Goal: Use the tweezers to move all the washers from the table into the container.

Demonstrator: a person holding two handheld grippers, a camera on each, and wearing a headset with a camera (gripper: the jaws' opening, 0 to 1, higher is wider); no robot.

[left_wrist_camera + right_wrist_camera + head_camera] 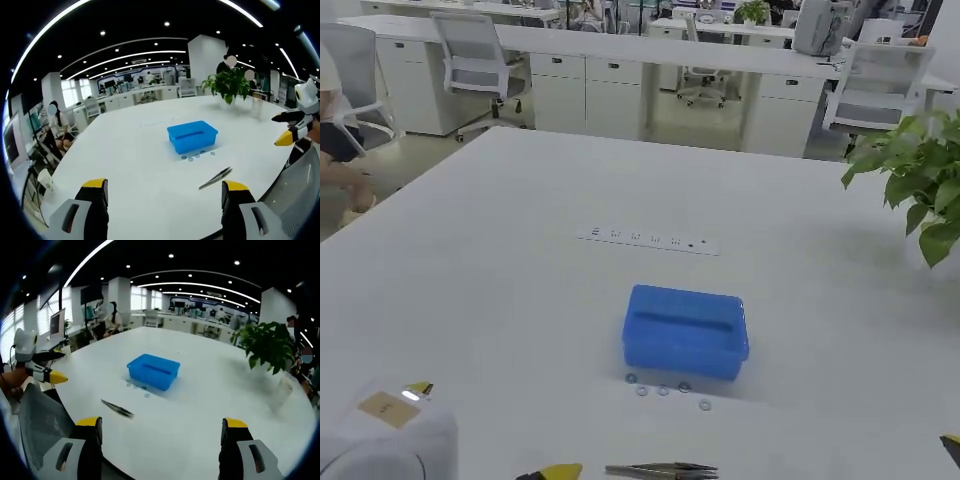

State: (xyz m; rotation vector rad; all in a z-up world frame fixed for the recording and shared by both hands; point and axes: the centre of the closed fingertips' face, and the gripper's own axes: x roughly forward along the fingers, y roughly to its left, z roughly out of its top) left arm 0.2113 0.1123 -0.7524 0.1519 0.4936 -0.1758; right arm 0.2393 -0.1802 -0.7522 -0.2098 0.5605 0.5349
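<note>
A blue container [685, 332] stands in the middle of the white table [500, 260]. Several small washers [663, 390] lie in a row just in front of it. The metal tweezers [660, 469] lie flat near the table's front edge. In the left gripper view my left gripper [164, 186] is open and holds nothing, short of the tweezers [215, 178], washers [197, 156] and container [192, 136]. My right gripper [162, 422] is open too, with the tweezers [117, 409] ahead on its left, then the washers [137, 386] and container [153, 371].
A potted plant [920, 180] leans over the table's right side. A socket strip [648, 240] is set into the table behind the container. Desks and office chairs [475, 60] stand beyond the far edge. A person [114, 315] sits far off.
</note>
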